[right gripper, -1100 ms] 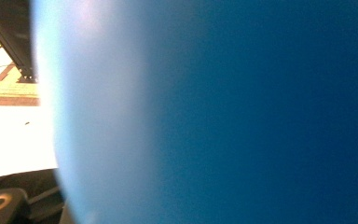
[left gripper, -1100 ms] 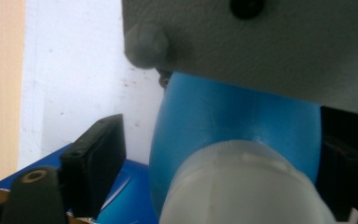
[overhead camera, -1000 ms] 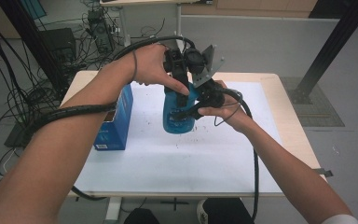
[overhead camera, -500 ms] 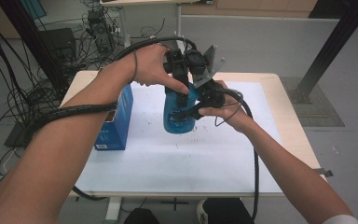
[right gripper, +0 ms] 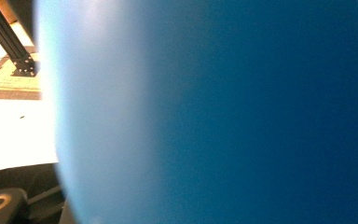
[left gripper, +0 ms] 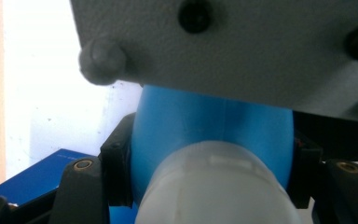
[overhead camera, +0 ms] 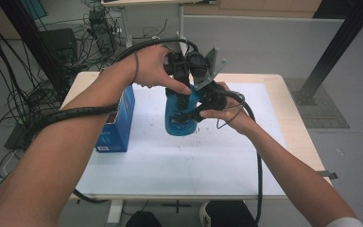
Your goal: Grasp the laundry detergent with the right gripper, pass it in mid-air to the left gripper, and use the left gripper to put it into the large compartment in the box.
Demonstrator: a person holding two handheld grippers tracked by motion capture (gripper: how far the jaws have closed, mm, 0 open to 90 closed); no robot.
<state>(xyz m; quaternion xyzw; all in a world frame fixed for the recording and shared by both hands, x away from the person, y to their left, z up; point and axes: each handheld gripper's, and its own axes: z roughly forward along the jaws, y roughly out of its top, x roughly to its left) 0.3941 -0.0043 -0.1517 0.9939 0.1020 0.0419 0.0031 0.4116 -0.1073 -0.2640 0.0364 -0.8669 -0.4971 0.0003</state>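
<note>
Two tools meet on one translucent blue plastic bottle (overhead camera: 179, 113) standing mid-tabletop (overhead camera: 208, 161). The left tool (overhead camera: 182, 78) comes from above, jaws closed around the white-capped neck. The right tool (overhead camera: 196, 111) presses its side; its grip cannot be told. A blue cardboard box (overhead camera: 116, 127) stands just left.

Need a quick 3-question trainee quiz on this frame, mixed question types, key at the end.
1. True or false: the blue bottle stands on the white mat.
2. Which thing stands at the mat's left edge? A) blue box B) red mug C) metal bowl
3. Fill in: in the left gripper view, the left gripper has a black jaw on each side of the bottle's ____, behind its white cap.

Key: 1 true; 2 A; 3 neck.
</note>
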